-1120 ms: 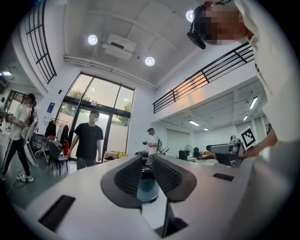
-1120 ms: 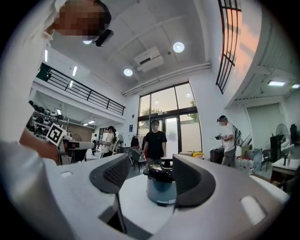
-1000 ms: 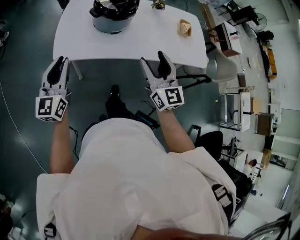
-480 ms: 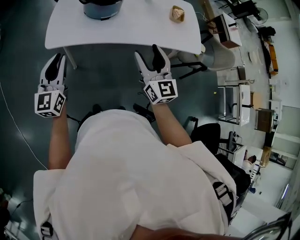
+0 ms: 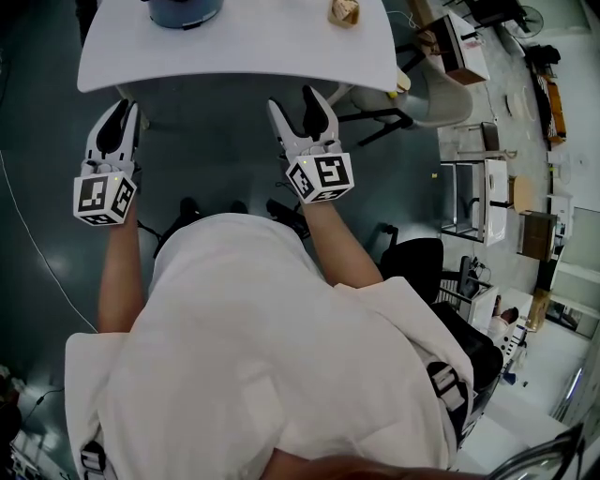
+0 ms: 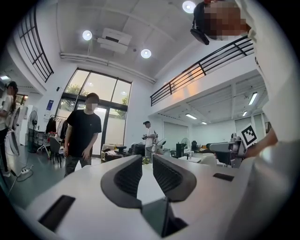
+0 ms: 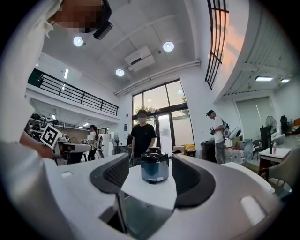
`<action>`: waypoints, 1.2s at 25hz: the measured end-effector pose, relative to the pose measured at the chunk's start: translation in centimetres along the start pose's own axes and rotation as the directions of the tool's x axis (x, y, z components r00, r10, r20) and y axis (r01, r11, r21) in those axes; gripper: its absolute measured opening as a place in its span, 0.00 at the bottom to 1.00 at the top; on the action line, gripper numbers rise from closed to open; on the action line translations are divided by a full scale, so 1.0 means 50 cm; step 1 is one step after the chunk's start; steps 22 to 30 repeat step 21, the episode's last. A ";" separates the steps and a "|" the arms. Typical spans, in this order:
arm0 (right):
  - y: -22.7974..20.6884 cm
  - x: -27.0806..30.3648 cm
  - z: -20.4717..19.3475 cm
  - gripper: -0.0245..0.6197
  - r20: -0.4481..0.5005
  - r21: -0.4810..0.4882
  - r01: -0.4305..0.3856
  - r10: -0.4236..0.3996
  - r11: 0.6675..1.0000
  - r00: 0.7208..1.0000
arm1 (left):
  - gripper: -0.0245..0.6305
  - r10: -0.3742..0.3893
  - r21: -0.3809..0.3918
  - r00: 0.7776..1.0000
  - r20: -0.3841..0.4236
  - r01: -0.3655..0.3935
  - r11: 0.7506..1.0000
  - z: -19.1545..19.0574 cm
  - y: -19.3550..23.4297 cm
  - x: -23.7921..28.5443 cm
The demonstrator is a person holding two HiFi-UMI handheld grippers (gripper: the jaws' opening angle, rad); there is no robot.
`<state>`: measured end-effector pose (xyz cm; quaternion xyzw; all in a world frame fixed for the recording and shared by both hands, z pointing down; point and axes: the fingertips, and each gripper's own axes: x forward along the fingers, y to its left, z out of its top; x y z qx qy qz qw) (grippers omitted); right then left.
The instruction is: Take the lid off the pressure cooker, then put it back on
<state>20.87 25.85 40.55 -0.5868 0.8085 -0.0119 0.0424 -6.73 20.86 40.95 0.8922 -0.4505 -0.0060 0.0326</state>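
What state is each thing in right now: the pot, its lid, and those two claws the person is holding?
Pressure cooker: upright on the white table, out of both claws' reach.
Lid: on the cooker.
Left claw: open, holding nothing.
Right claw: open, holding nothing, pointed at the cooker.

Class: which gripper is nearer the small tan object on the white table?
Right. The right gripper hangs short of the table edge, nearly in line with the tan object; the left gripper is also short of the table, far to the object's left.
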 end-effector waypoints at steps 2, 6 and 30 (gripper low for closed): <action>-0.006 -0.006 -0.005 0.49 -0.002 0.001 -0.004 0.004 1.000 1.000 | 0.15 0.004 -0.006 1.000 -0.001 -0.004 1.000 -0.005 -0.011 0.001; -0.014 -0.010 -0.003 0.49 0.001 -0.005 -0.009 0.009 1.000 1.000 | 0.15 0.007 -0.005 1.000 0.000 -0.007 1.000 -0.005 -0.026 0.000; -0.021 -0.012 -0.022 0.49 -0.018 -0.004 -0.030 0.030 1.000 0.999 | 0.15 0.024 -0.026 0.999 -0.024 -0.025 0.999 -0.028 -0.048 -0.008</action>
